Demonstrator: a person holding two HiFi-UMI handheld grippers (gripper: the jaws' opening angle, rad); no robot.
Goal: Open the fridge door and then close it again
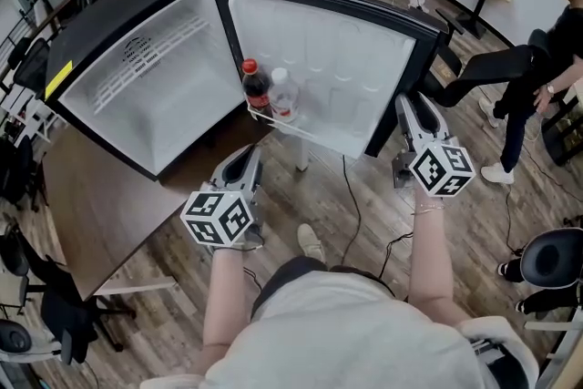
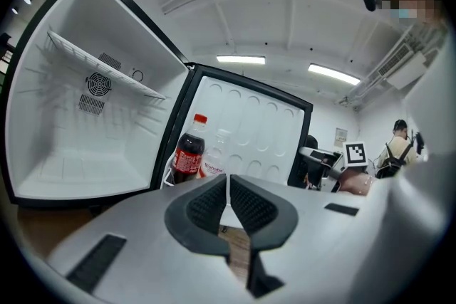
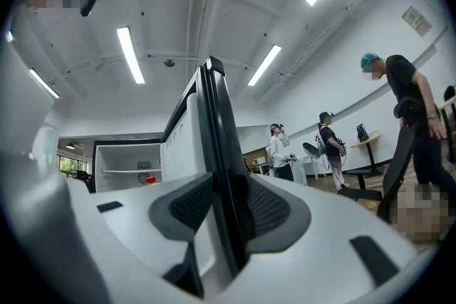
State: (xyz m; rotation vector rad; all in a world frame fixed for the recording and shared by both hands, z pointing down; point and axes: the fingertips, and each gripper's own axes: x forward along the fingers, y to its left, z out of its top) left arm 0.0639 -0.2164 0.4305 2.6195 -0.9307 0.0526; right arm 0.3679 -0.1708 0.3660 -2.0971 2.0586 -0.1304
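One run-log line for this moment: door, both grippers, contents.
fridge door: open | right gripper: shut on fridge door edge | left gripper: shut, empty | door shelf: cola bottle, clear bottle

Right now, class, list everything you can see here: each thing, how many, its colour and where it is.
fridge: 1, black outside, white inside, on the table, open
door: 1, black rim, white lining, swung open
cola bottle: 1, dark, red cap, in the door rack
clear bottle: 1, beside the cola bottle
table: 1, brown, under the fridge
bystanders: several, mostly dark clothes, across the room
left gripper: 1, grey, shut, empty
right gripper: 1, grey, shut on the door's edge
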